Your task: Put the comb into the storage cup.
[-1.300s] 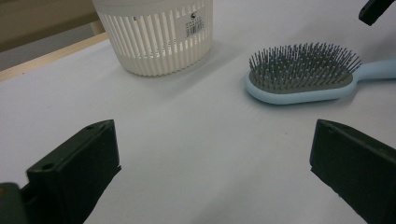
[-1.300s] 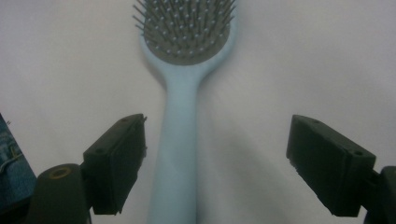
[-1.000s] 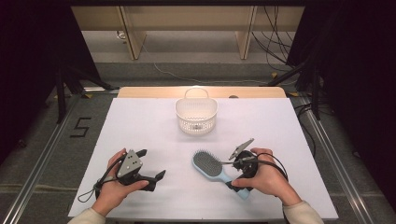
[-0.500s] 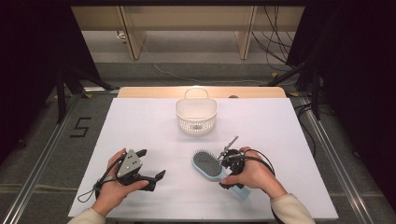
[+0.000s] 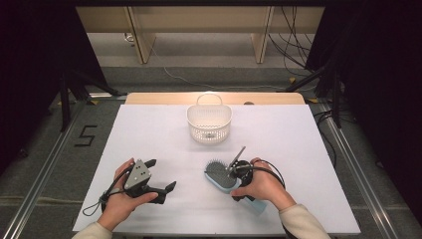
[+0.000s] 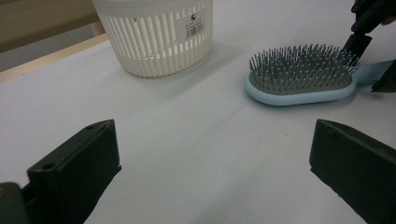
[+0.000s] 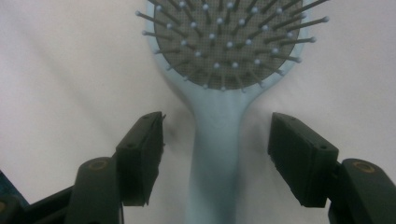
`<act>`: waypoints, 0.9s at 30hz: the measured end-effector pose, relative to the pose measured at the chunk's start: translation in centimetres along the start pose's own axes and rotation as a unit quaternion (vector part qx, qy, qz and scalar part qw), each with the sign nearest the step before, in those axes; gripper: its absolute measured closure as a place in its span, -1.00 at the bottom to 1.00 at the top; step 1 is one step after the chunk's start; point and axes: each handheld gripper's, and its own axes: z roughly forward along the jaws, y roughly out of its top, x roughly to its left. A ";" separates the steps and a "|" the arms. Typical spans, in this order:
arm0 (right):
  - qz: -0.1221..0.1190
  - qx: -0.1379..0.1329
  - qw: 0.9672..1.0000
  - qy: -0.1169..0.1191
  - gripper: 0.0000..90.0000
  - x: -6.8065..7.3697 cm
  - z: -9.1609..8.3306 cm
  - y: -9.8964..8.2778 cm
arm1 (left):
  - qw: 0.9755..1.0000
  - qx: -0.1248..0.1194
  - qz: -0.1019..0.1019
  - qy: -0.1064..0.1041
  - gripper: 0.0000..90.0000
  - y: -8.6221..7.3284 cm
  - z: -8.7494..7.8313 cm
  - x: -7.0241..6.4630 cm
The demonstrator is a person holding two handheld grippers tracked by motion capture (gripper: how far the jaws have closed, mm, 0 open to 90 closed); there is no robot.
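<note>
Light-blue hairbrush (image 6: 299,86) bristles-up beside white slatted basket (image 6: 154,35), beyond wide-apart tongs (image 6: 212,158).

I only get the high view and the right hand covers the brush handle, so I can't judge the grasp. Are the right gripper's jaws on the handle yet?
Observer: Not yet. In the right gripper view the right gripper has the hairbrush handle between its jaws, with a gap on each side; they have just been closing.
Operator: Is the handle centred?
Observer: Roughly; the gaps look about equal.
Operator: And the left gripper?
Observer: The left gripper stands open over bare table, with the brush and the white basket ahead of it.
</note>
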 end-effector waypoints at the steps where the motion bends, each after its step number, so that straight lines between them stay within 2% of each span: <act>1: -0.001 0.003 1.000 -0.001 -0.16 0.0 0.0 0.1 | 1.000 0.000 0.000 0.000 -0.98 0.0 0.0 0.0; 16: -0.006 0.019 0.999 -0.030 0.03 0.5 0.3 0.8 | 1.000 0.000 -0.002 -0.001 -0.98 0.0 0.0 0.0; 20: -0.009 0.024 0.999 -0.034 0.06 0.6 0.3 0.9 | 1.000 0.000 -0.002 -0.001 -0.98 0.0 0.0 0.0; 21: 0.000 0.031 0.999 -0.034 0.08 0.8 0.2 1.0 | 1.000 0.000 -0.001 -0.001 -0.98 0.0 0.0 0.0; 22: -0.013 0.030 0.999 -0.035 0.09 0.6 0.3 1.0 | 1.000 0.000 -0.002 -0.001 -0.98 0.0 0.0 0.0; 27: -0.007 0.030 0.999 -0.034 0.13 0.7 0.3 1.1 | 1.000 0.000 -0.002 -0.001 -0.97 0.0 0.0 0.0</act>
